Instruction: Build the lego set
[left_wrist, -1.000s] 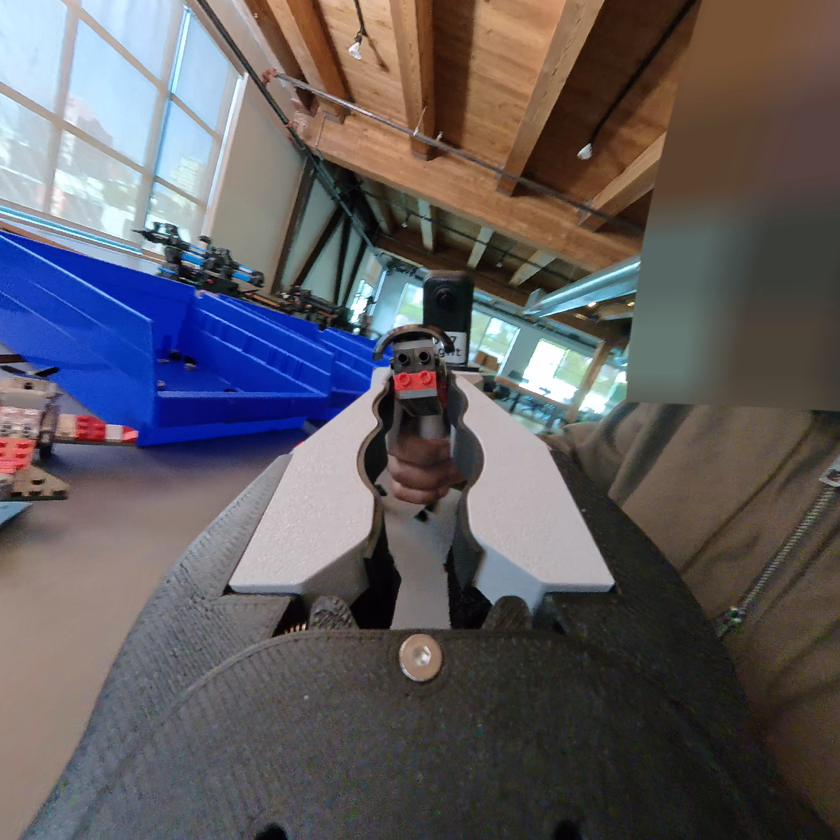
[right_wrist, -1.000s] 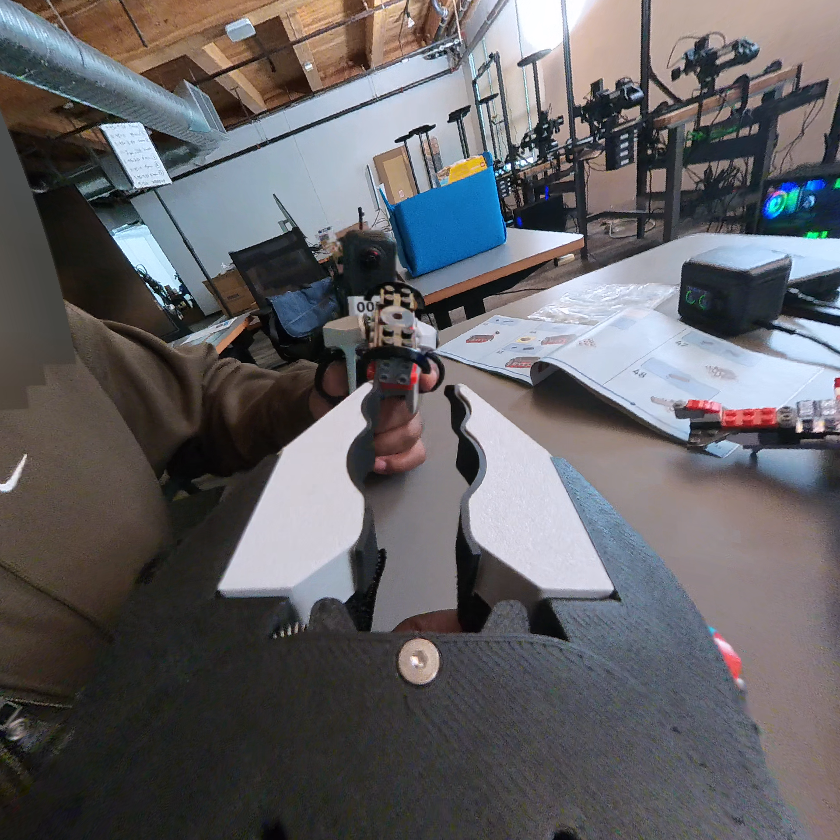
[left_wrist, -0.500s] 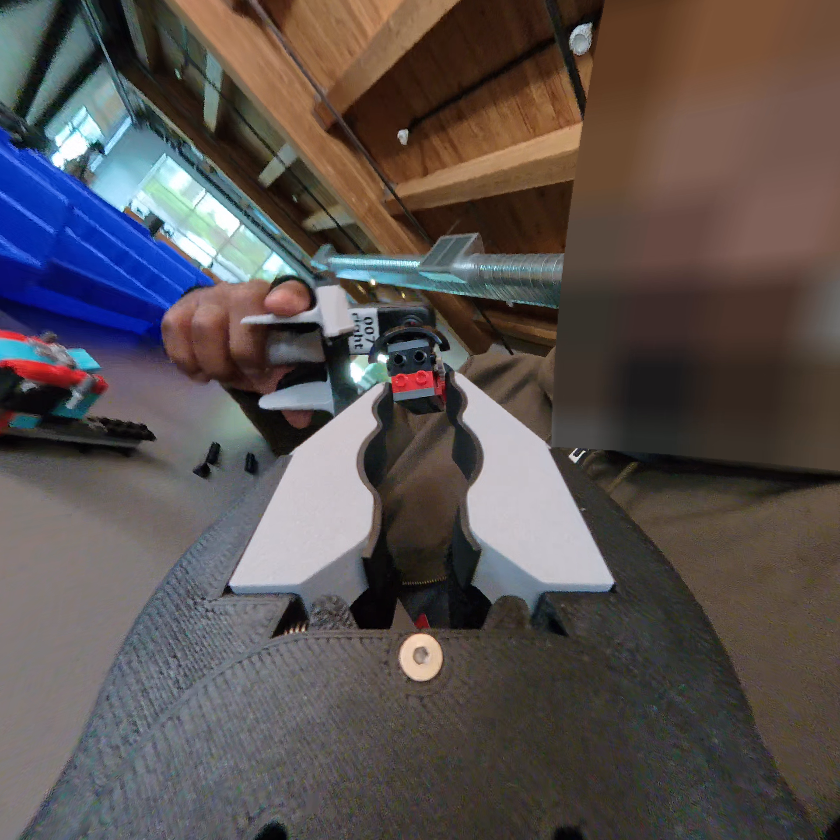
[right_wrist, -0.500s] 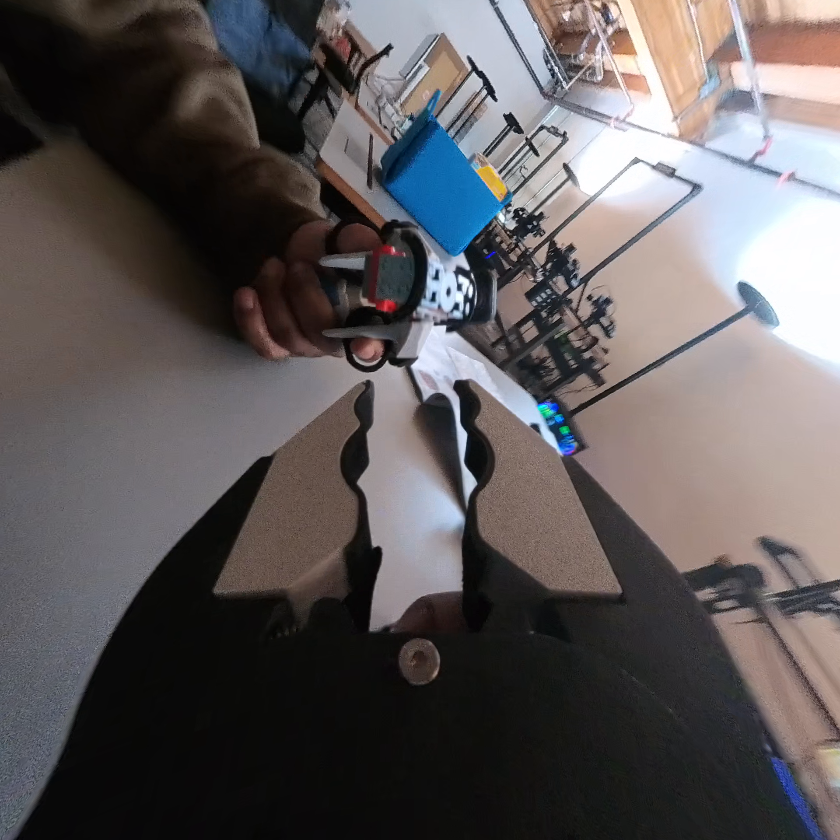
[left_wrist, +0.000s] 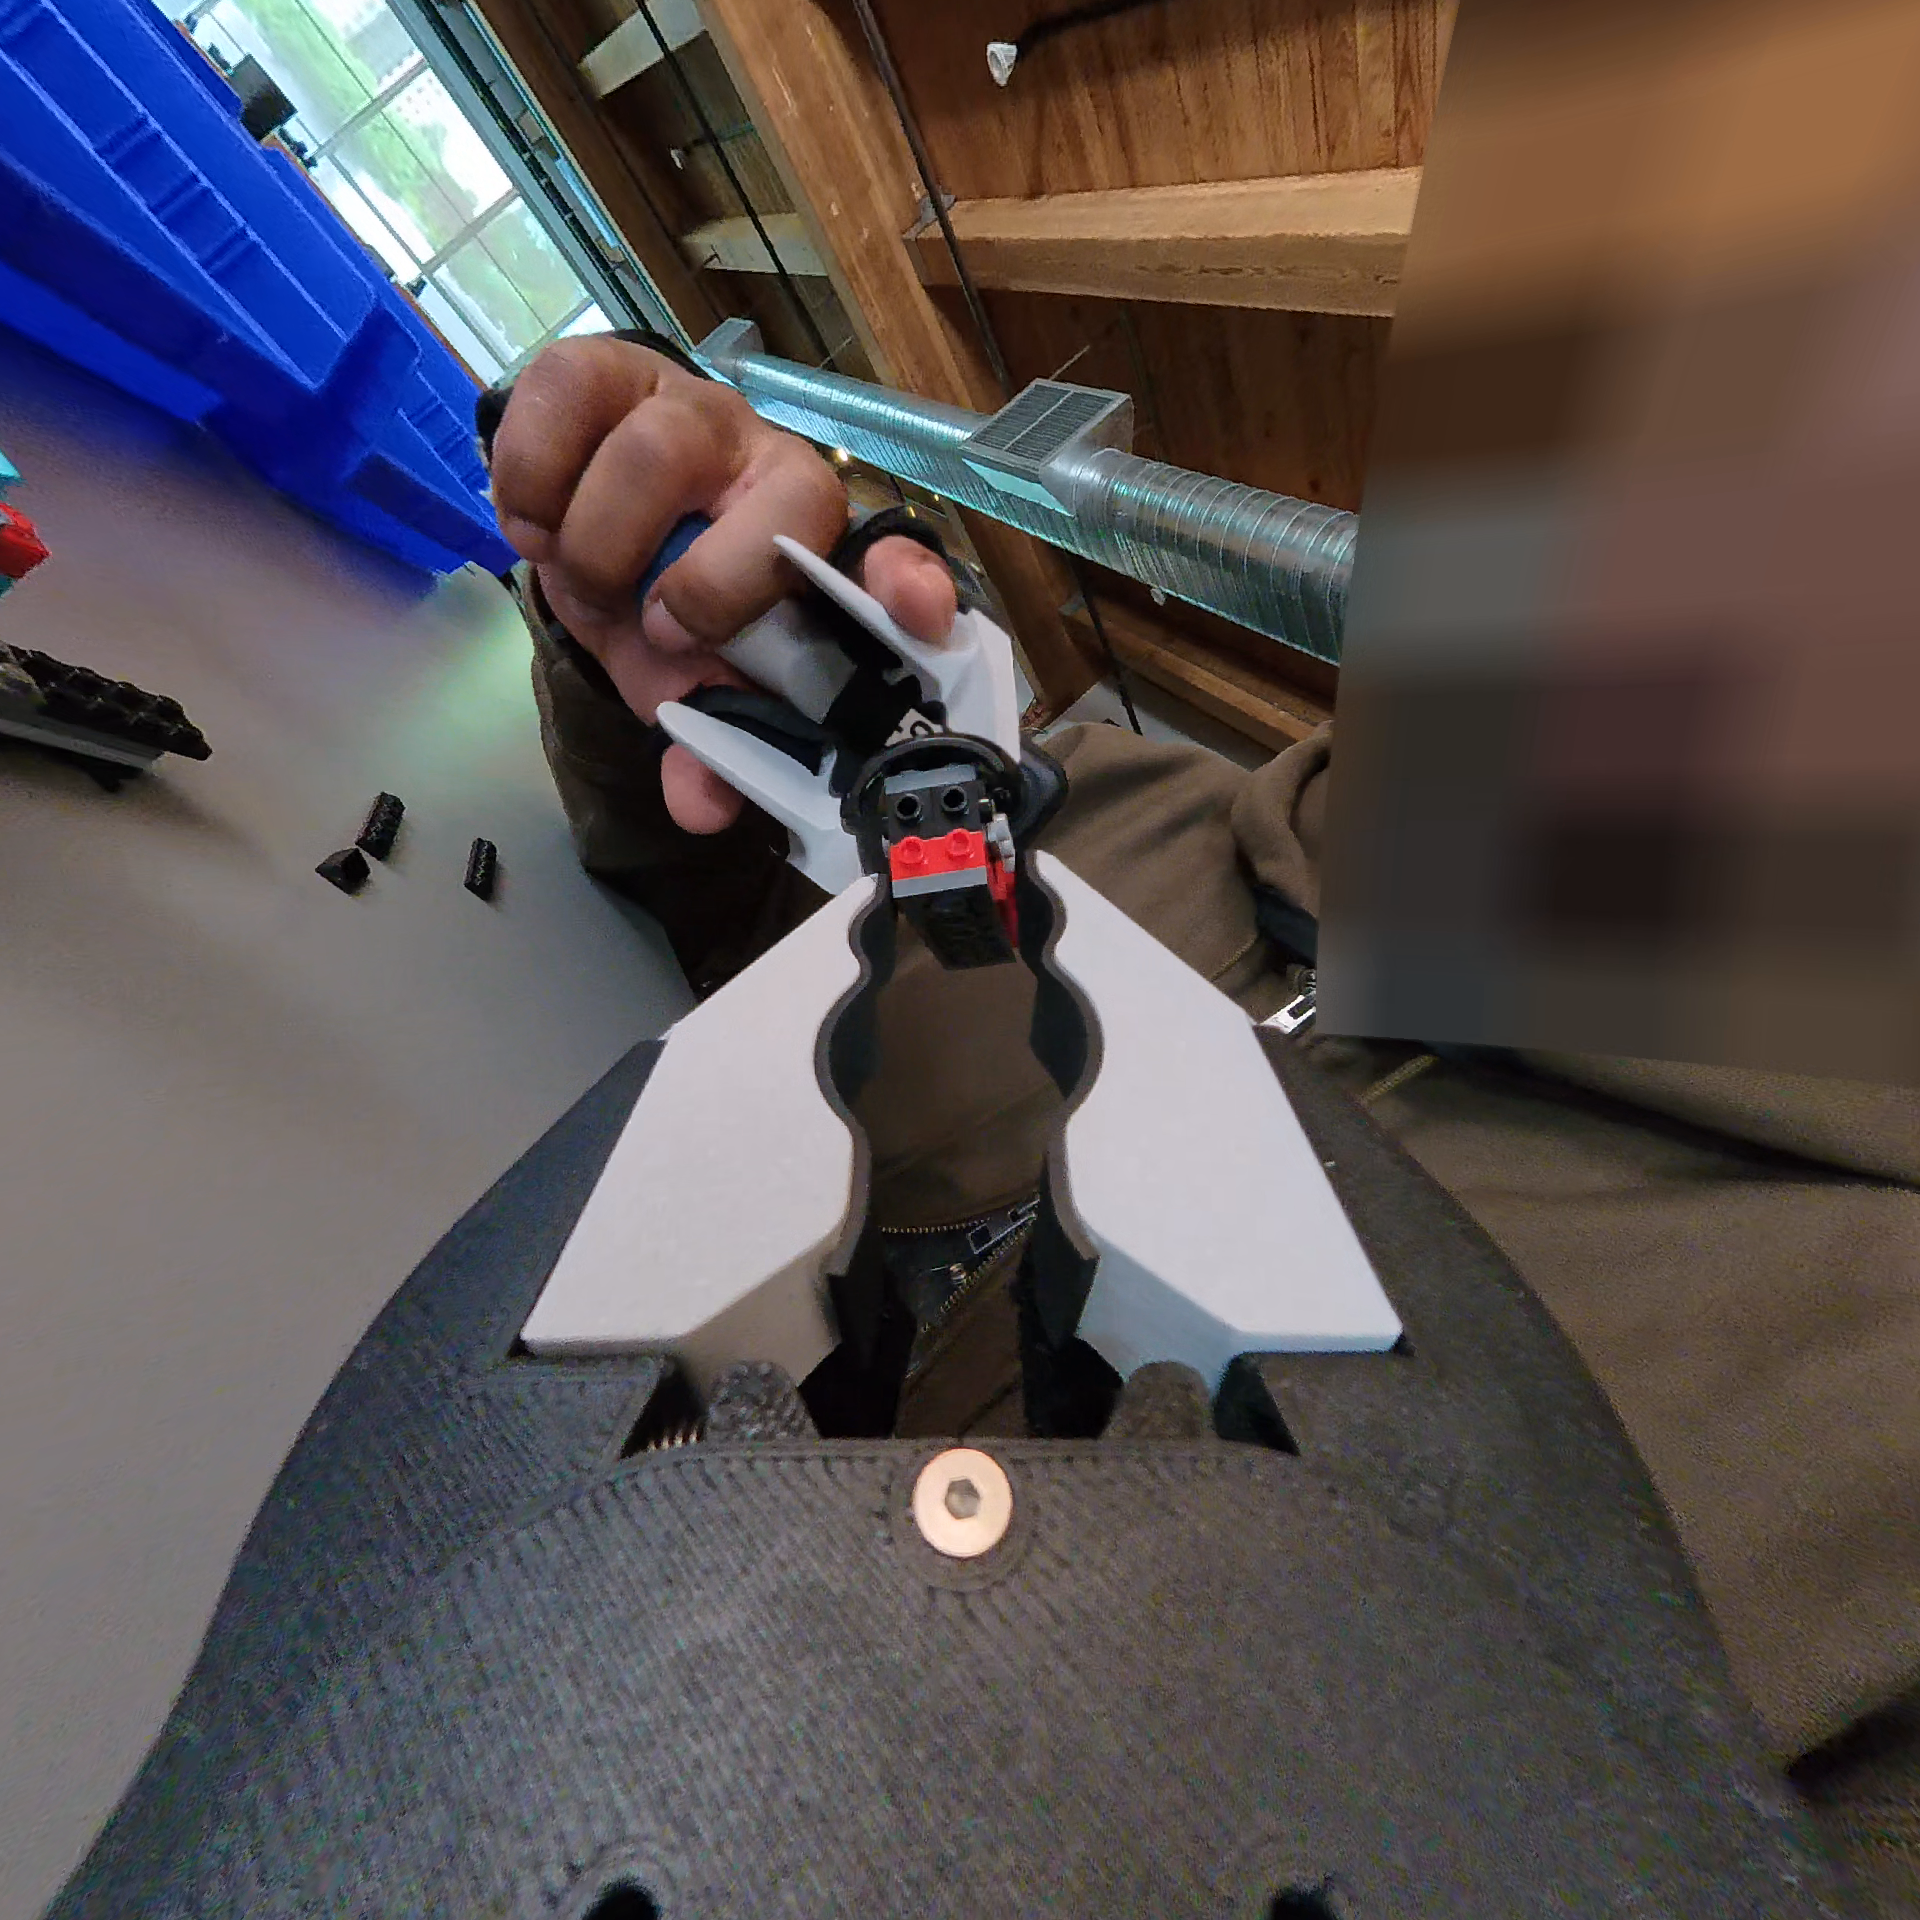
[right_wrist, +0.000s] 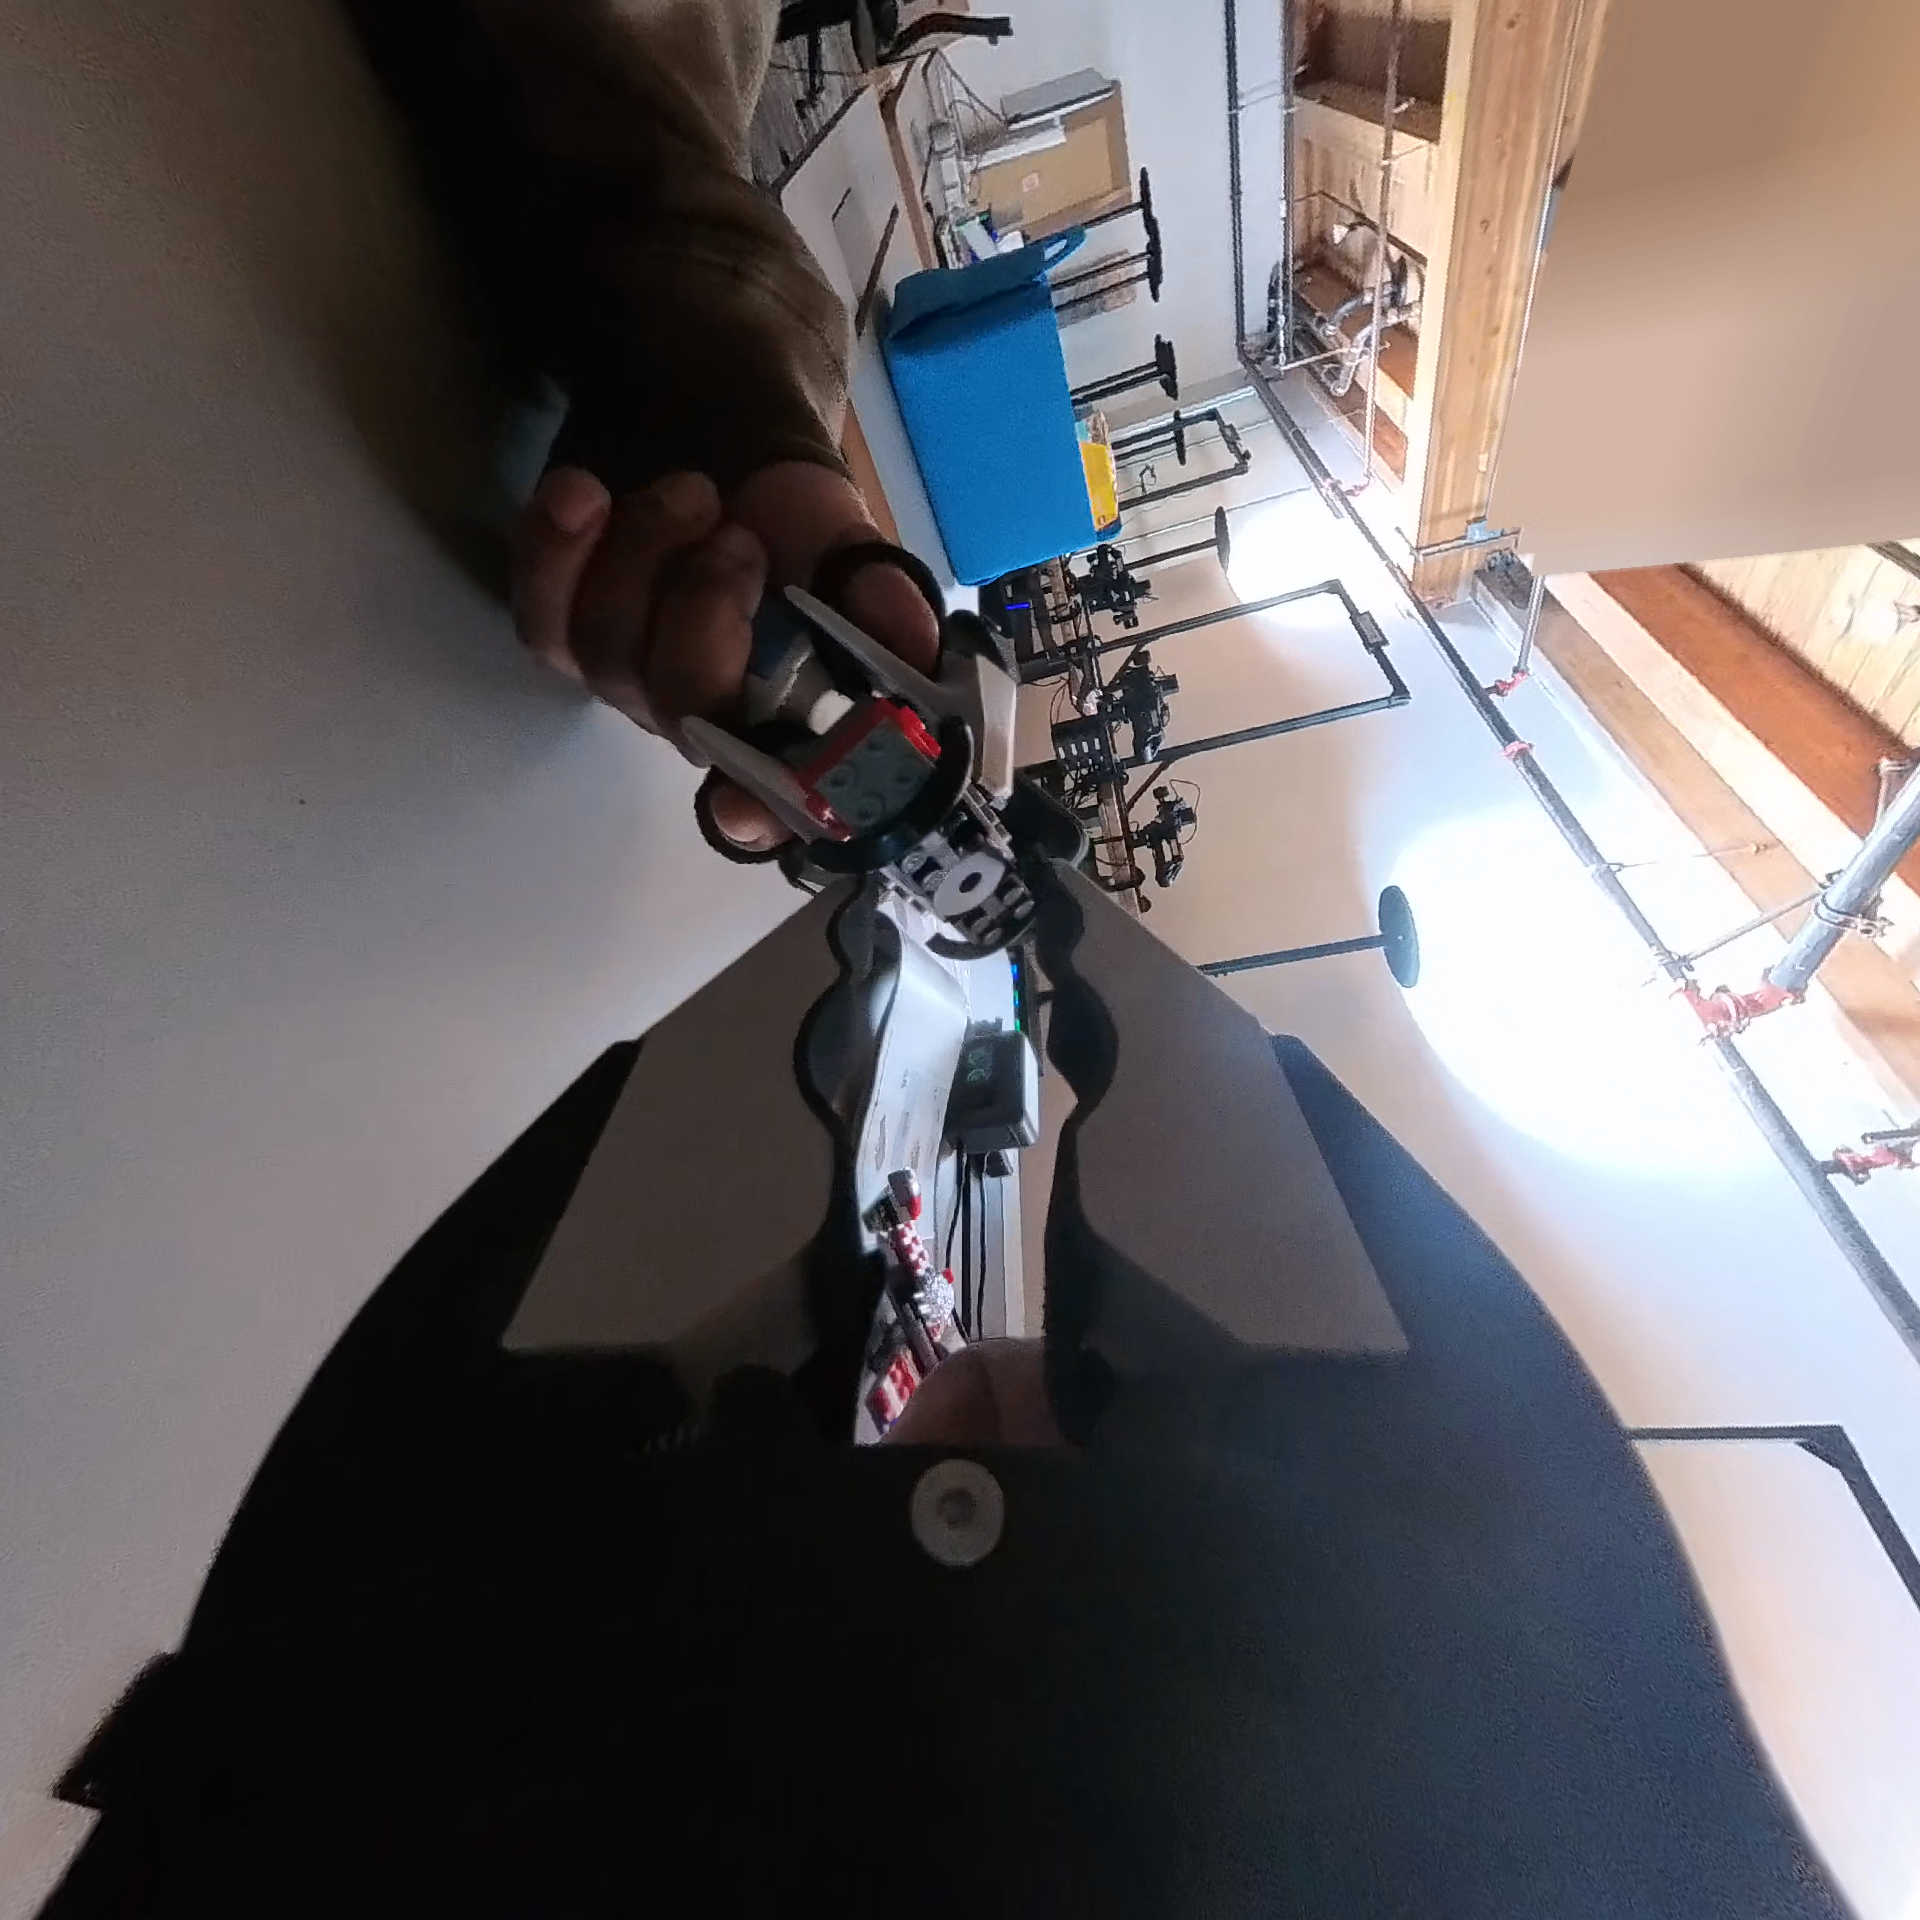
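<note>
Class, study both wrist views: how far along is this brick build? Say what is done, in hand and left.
Done: a small black, red and grey brick assembly is joined up, and another brick model lies on the table.
In hand: the left gripper clamps that assembly. Its far end sits between the right gripper's fingertips, where contact is unclear.
Left: three loose black pieces lie unused.

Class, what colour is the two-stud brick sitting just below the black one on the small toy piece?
Red, seen best in the left wrist view.
</note>
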